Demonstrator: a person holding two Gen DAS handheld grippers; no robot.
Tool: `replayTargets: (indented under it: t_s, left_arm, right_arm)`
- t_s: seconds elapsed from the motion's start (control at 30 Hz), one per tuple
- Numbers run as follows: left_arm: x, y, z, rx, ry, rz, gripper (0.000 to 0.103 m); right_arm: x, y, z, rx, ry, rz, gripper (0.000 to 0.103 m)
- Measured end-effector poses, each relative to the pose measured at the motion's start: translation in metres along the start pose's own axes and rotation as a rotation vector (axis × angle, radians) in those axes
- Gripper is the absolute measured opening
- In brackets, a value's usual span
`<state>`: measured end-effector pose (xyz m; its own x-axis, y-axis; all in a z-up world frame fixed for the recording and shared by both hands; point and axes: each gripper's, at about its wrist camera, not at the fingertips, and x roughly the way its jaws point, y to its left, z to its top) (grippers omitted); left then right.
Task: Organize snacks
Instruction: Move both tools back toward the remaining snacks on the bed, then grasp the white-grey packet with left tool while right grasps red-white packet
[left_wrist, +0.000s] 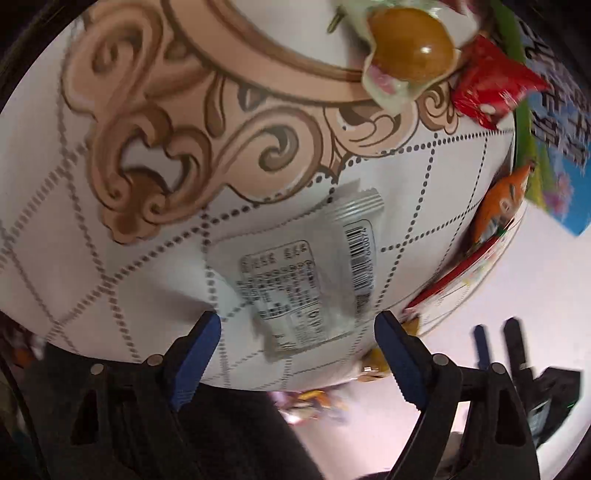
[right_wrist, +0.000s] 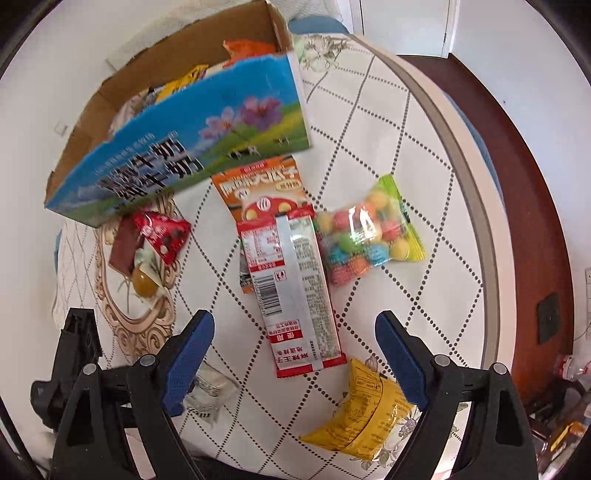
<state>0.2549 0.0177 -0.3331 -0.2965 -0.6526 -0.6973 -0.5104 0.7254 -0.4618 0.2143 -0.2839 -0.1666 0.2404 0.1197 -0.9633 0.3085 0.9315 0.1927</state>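
Note:
Snack packets lie on a white patterned tablecloth. My left gripper is open just above a clear white packet with a barcode, which also shows in the right wrist view. My right gripper is open and empty over a long red and white packet. Beside it lie an orange packet, a bag of coloured balls and a yellow packet. A blue cardboard box holds several snacks.
A small red packet, a brown packet and a wrapped brown egg-like snack lie by the box; the red packet and egg snack also show in the left view. The table's edge curves at right.

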Motion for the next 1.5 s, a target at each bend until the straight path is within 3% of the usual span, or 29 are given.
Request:
replayTargets:
  t_s: [0.1,0.2,0.3,0.37,0.43,0.5,0.57,0.63,0.73,1.0,1.1,1.27,1.33,1.5]
  left_arm:
    - [0.008,-0.007,-0.001,-0.007,-0.002,-0.037,0.084]
    - [0.015,-0.018,-0.003,0.01,-0.026,-0.017,0.083]
    - [0.018,-0.033,-0.001,0.073,-0.061,0.052,0.066]
    - [0.015,-0.044,-0.005,0.154,-0.108,0.12,0.057]
    - [0.01,-0.056,-0.012,0.272,-0.17,0.229,0.056]
    - [0.006,-0.071,-0.02,0.406,-0.247,0.365,0.056]
    - [0.006,-0.081,-0.026,0.509,-0.292,0.473,0.056]
    - [0.01,-0.089,-0.03,0.596,-0.312,0.555,0.056]
    - [0.012,-0.094,-0.036,0.677,-0.339,0.645,0.056]
    - [0.039,-0.091,-0.045,0.666,-0.347,0.653,0.058]
    - [0.036,-0.074,-0.027,0.622,-0.328,0.605,0.062]
    - [0.039,-0.07,-0.017,0.56,-0.324,0.547,0.063]
    - [0.039,-0.068,-0.017,0.552,-0.335,0.541,0.063]
    - [0.029,-0.064,-0.02,0.582,-0.356,0.57,0.05]
  right_arm:
    - [0.014,0.0,-0.001,-0.02,0.01,-0.02,0.091]
    - [0.029,0.006,0.005,-0.042,0.033,-0.038,0.09]
    - [0.043,0.009,0.009,-0.061,0.059,-0.05,0.088]
    - [0.053,0.01,0.011,-0.072,0.075,-0.051,0.085]
    - [0.065,0.014,0.014,-0.094,0.094,-0.04,0.079]
    - [0.078,0.016,0.015,-0.115,0.121,-0.042,0.067]
    - [0.087,0.018,0.014,-0.127,0.135,-0.043,0.064]
    - [0.087,0.024,0.012,-0.157,0.133,-0.051,0.057]
    - [0.087,0.037,0.003,-0.202,0.168,-0.058,0.056]
    - [0.093,0.06,-0.03,-0.29,0.251,-0.066,0.058]
    - [0.097,0.065,-0.027,-0.284,0.261,-0.072,0.067]
    - [0.101,0.07,-0.019,-0.291,0.248,-0.08,0.067]
    - [0.102,0.069,-0.02,-0.285,0.238,-0.075,0.066]
    - [0.097,0.068,-0.023,-0.31,0.209,-0.091,0.051]
